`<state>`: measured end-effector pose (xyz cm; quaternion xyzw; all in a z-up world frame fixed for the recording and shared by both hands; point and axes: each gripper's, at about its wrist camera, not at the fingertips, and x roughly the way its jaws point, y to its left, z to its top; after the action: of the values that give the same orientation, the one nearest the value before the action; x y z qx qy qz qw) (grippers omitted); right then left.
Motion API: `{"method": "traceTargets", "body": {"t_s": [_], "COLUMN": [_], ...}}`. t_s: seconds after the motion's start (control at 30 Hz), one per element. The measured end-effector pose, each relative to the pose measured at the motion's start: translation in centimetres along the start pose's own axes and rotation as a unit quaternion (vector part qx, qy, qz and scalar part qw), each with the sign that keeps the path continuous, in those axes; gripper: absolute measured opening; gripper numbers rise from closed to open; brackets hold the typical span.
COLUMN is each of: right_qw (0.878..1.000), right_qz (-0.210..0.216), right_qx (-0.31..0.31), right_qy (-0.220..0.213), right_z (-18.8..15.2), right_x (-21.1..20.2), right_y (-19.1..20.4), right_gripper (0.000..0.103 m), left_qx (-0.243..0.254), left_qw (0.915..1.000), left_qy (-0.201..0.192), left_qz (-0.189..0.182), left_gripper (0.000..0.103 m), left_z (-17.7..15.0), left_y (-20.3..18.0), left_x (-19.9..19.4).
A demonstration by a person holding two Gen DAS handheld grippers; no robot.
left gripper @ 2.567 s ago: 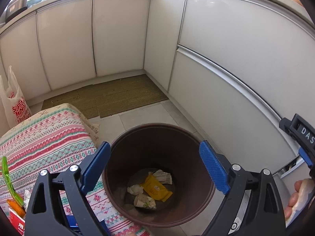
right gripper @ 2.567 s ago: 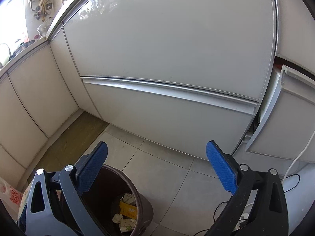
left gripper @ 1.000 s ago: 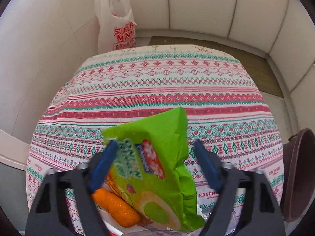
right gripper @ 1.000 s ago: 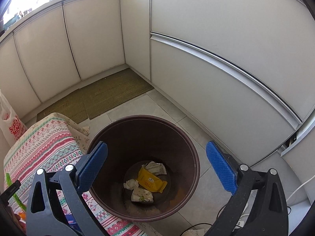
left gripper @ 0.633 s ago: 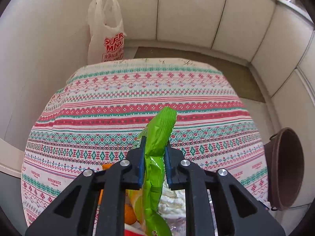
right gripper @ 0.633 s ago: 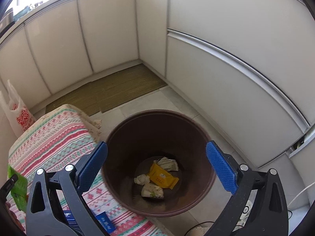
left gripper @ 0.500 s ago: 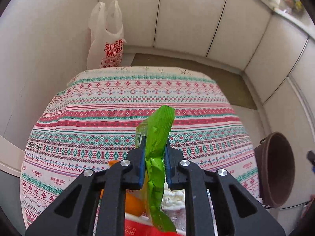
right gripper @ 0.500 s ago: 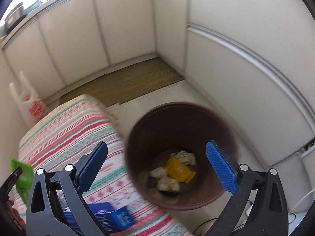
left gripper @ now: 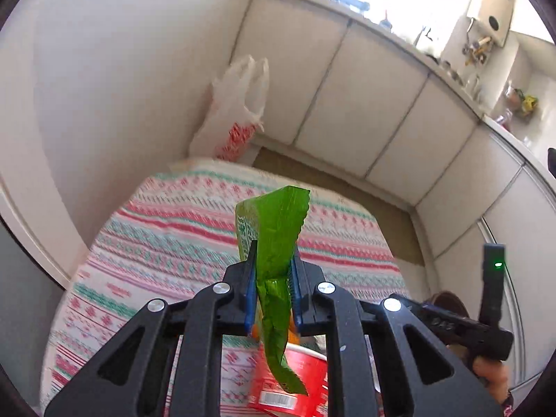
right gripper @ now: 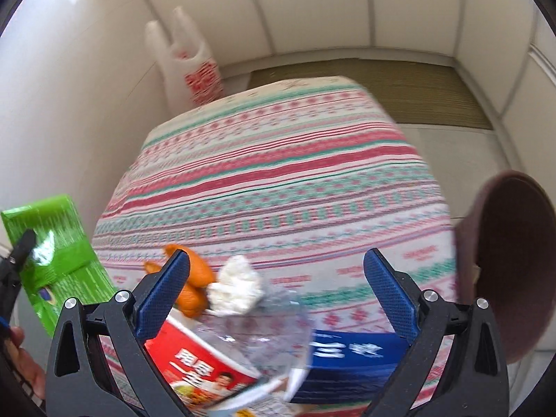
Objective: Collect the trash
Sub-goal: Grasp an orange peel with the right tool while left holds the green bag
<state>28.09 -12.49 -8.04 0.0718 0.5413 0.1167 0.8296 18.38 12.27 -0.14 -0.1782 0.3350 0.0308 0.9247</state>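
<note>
My left gripper (left gripper: pixel 272 271) is shut on a green snack wrapper (left gripper: pixel 274 229) and holds it up above the table with the striped cloth (left gripper: pixel 166 239). The wrapper also shows at the left of the right wrist view (right gripper: pixel 55 253). My right gripper (right gripper: pixel 276 288) is open and empty above a pile of trash: a red cup-noodle tub (right gripper: pixel 194 365), a crushed clear plastic bottle (right gripper: pixel 264 333), a white crumpled tissue (right gripper: pixel 236 286), orange peel (right gripper: pixel 194 278) and a blue carton (right gripper: pixel 351 365). The brown bin (right gripper: pixel 500 295) stands at the table's right side.
A white plastic bag with red print (left gripper: pixel 232 121) stands on the floor by the wall beyond the table. White cabinets (left gripper: pixel 365 104) line the back and right. A woven mat (right gripper: pixel 382 83) lies on the floor past the table.
My left gripper has lifted the green wrapper higher off the table. My right gripper has swung from over the bin to over the trash pile on the table.
</note>
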Motion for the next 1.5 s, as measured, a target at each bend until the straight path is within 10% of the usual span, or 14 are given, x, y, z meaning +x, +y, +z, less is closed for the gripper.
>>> {"method": "traceTargets", "body": {"t_s": [0.37,0.8,1.23,1.5], "right_qw": [0.984,0.979,0.986,0.995], "right_qz": [0.019,0.007,0.005,-0.010], "right_qx": [-0.139,-0.134,-0.124,-0.096], "right_qy": [0.106,0.154,0.110,-0.002], "right_z": [-0.3,-2.0,-1.2,1.6], "right_x": [7.4,12.6,8.7,-0.3], "right_y": [9.4,10.1,9.7,7.0], "right_gripper": [0.065,0.032,0.012,0.012], "left_qx": [-0.015,-0.014,-0.014,-0.016], "left_qw": [0.9998,0.9998,0.9997,0.9995], "left_qy": [-0.010,-0.009,-0.006,-0.009], "left_qz": [-0.004,-0.013,-0.016,-0.025], "left_gripper": [0.016,0.016,0.016,0.016], "left_z": [1.3,1.2,1.2,1.0], "left_y": [3.2,3.8,3.5,2.9], "left_x": [-1.5,-1.9,-2.0,-2.5]}}
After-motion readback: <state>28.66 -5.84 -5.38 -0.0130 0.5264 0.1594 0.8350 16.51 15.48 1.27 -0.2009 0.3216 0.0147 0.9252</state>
